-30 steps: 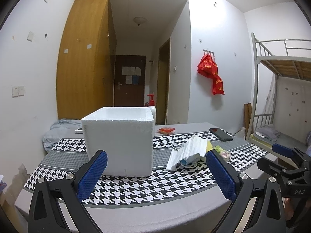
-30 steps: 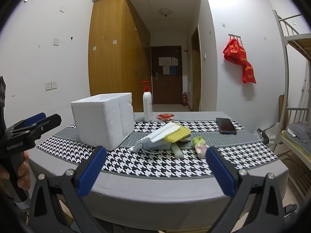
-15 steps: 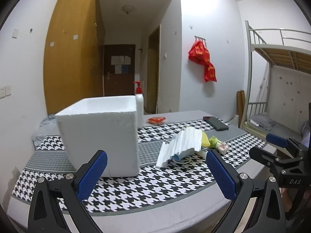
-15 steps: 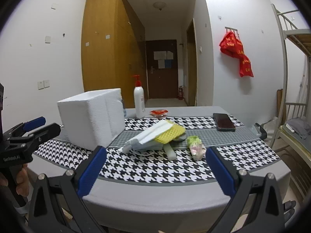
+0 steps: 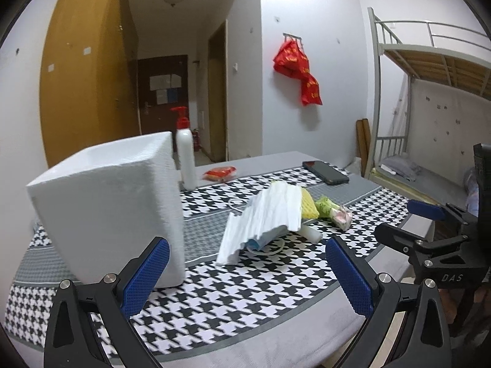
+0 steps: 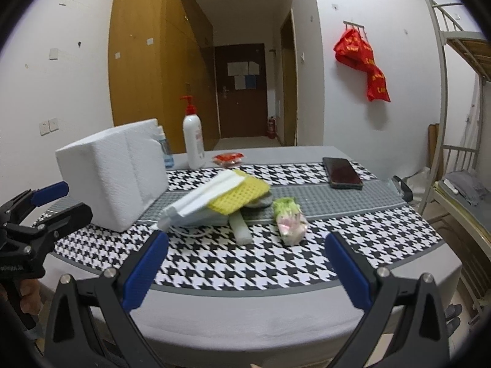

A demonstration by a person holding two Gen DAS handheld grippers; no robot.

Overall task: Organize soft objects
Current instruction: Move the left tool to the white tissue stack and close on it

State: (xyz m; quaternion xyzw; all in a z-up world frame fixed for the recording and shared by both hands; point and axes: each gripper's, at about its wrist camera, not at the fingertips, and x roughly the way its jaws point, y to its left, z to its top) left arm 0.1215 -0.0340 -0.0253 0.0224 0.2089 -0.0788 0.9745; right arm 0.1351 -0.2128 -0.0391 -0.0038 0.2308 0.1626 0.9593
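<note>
A white foam box [image 5: 107, 211] [image 6: 113, 171] stands on the left of the houndstooth cloth. To its right lies a small pile: a ridged white foam sheet [image 5: 264, 217] [image 6: 202, 196], a yellow foam net [image 5: 308, 205] [image 6: 242, 194], a white foam stick [image 6: 241, 225] and a green and pink soft packet [image 5: 333, 211] [image 6: 290, 219]. My left gripper [image 5: 247, 273] is open near the front edge, in front of the box and the pile. My right gripper [image 6: 245, 268] is open too, short of the pile, with nothing between its fingers.
A white pump bottle [image 6: 193, 141] with a red top, a red snack packet [image 6: 228, 158] and a black phone [image 6: 342, 171] lie further back on the table [image 6: 276, 316]. A bunk bed [image 5: 429, 98] stands to the right. A hand [image 6: 29, 297] holds the left gripper.
Both wrist views have swung rightward and come a little closer to the table. The box now sits further left in view and the pile looms larger. Both grippers stay open.
</note>
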